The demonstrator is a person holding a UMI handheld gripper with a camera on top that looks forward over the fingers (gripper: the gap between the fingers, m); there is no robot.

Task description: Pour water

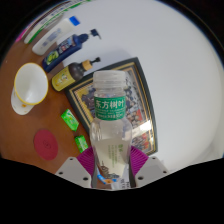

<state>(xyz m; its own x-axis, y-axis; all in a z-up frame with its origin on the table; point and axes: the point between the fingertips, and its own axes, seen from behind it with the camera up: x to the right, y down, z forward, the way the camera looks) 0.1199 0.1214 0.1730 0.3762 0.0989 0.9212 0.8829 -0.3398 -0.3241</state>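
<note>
Hand-held gripper [108,165] with two pale grey fingers, magenta pads [86,160] on inner faces, angular light-grey finger bases, possibly small dark screws on them, right pad partly hidden, no sleeve or cable visible

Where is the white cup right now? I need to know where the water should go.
In the gripper view, the white cup stands on the brown table, ahead and left of the water bottle held between the gripper fingers, beside a dark bottle.

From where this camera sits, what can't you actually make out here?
Gripper view:
- Water bottle, clamped between the gripper fingers: its base is cut off below; water level unclear.
- White cup: inside not visible.
- Framed picture: mostly hidden behind the bottle.
- Far bottles: labels too small.
</note>
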